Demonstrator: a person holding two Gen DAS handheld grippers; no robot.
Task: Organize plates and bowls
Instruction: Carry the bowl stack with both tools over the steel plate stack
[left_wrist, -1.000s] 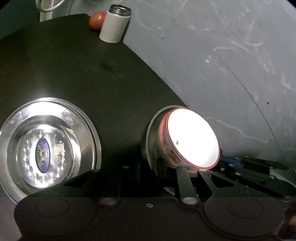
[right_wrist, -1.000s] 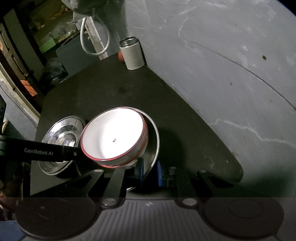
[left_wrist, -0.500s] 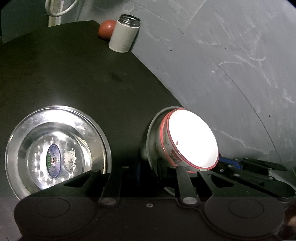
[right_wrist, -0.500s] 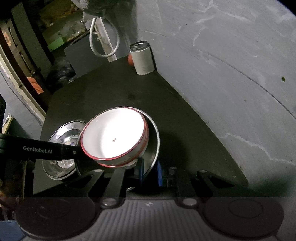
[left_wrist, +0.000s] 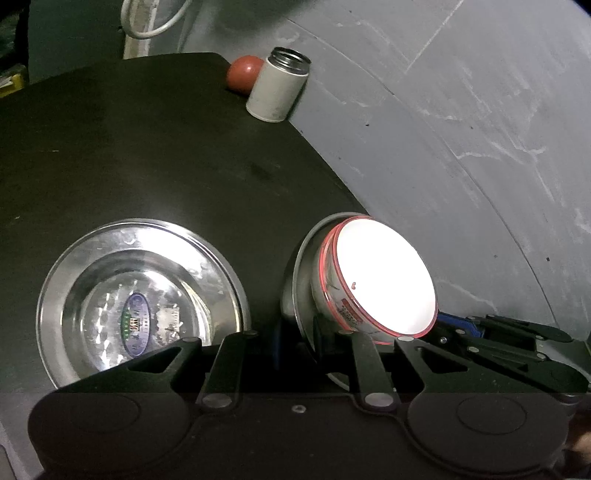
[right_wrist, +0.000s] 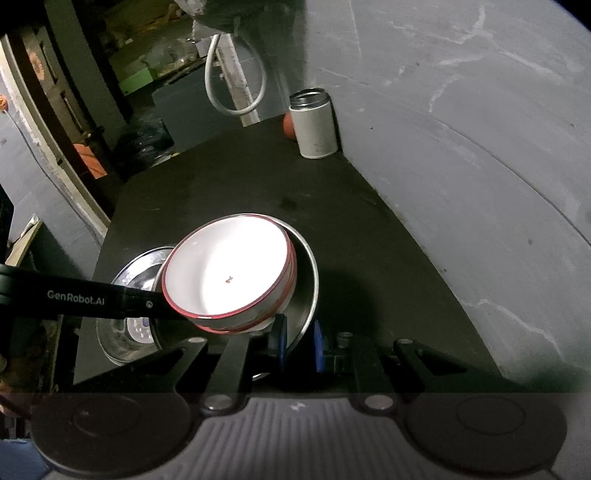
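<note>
Two stacked white bowls with red rims (right_wrist: 229, 273) sit in a steel plate (right_wrist: 308, 288) that is held tilted above the black table (right_wrist: 229, 192). My right gripper (right_wrist: 299, 343) is shut on the plate's near rim with its blue pads. In the left wrist view the same bowls (left_wrist: 384, 280) and plate (left_wrist: 299, 280) show on edge, and my left gripper (left_wrist: 297, 339) is shut on the plate's rim. A second steel plate (left_wrist: 136, 314) with a blue sticker lies flat on the table to the left.
A white canister (left_wrist: 279, 88) and a red ball (left_wrist: 242, 79) stand at the table's far corner against the grey wall (left_wrist: 461, 129). A white hose (right_wrist: 229, 74) hangs behind the table. Clutter and shelving fill the dark area at far left.
Both grippers have risen with the plate and bowls still held. The table, the flat steel plate and the canister now look farther away.
</note>
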